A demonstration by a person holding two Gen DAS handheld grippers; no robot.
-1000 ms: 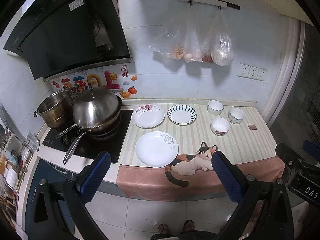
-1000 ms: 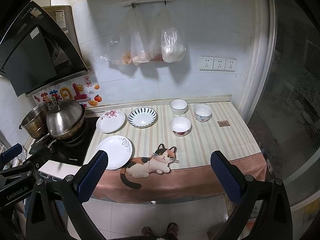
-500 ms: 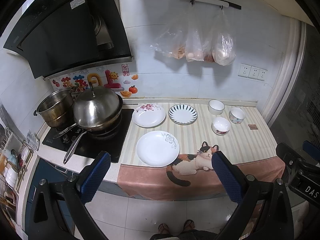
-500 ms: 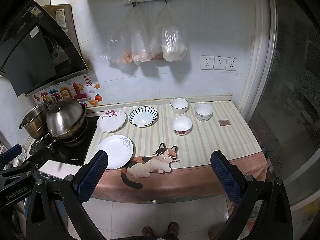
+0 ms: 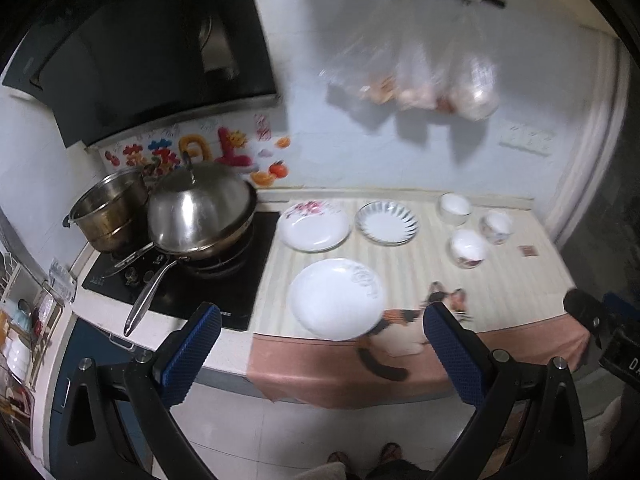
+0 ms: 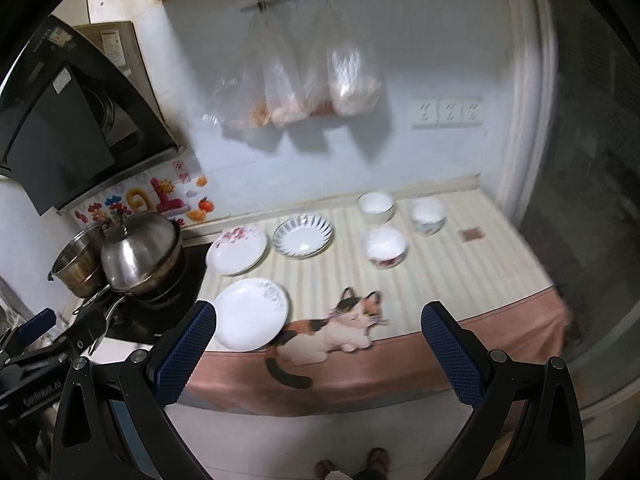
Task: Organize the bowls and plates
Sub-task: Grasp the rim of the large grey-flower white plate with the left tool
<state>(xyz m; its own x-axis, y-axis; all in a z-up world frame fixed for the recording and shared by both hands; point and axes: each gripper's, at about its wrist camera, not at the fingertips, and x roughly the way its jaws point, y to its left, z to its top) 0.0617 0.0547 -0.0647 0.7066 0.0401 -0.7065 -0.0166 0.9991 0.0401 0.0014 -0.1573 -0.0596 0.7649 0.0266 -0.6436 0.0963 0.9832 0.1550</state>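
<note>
Approach step: left gripper [image 5: 320,344] and right gripper [image 6: 318,338], fingers spread and empty, hover off the table [image 6: 460,280]; three plates [image 6: 251,314] and three bowls [image 6: 385,247] lie unstacked; next, grasp one.

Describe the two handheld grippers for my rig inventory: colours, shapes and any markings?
Both look alike. The left gripper has two black angular arms with silver bolts, ending in blue cross-hatched textured pads. The right gripper matches, with the same blue pads. Each body, seen from the other's camera, is black with white lettering too blurred to read. No hands or sleeves show.
</note>
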